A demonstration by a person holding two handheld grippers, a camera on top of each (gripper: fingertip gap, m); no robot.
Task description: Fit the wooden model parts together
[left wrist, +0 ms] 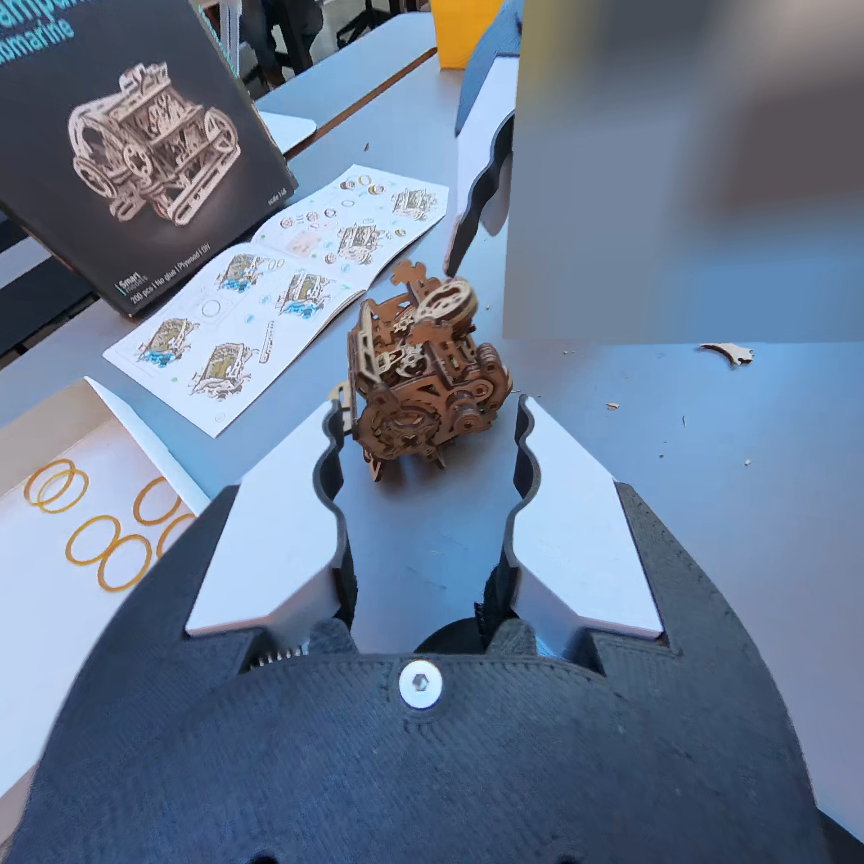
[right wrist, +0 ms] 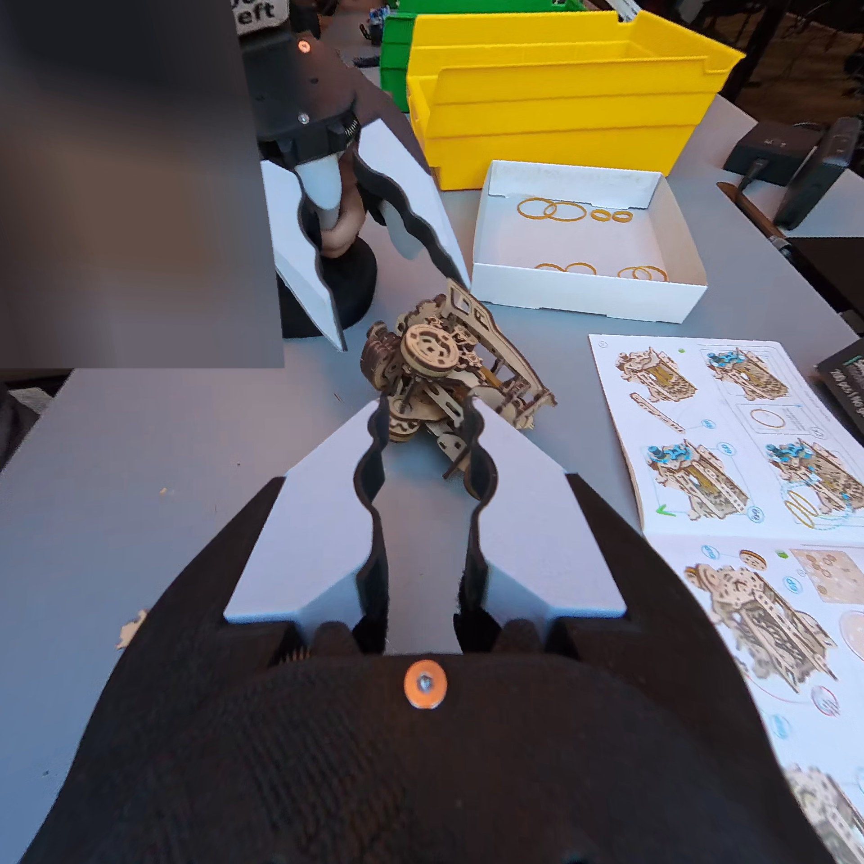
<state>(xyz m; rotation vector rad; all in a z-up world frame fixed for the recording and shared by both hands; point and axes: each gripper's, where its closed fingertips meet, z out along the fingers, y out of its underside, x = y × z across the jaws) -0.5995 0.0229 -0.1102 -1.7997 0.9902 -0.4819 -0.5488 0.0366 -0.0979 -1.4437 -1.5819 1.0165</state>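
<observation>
Left gripper (left wrist: 428, 411) open beside wooden model (left wrist: 421, 374).

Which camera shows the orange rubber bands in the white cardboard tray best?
The right wrist view: the whole white cardboard tray is in sight, with orange rubber bands spread along its far and near sides. The left wrist view catches only a corner of the tray at its left edge, with several bands, some cut off.

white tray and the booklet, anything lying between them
Nothing: in the right wrist view the stretch of grey table between the white tray and the booklet is bare. The wooden model sits off to the left of that gap.
</observation>
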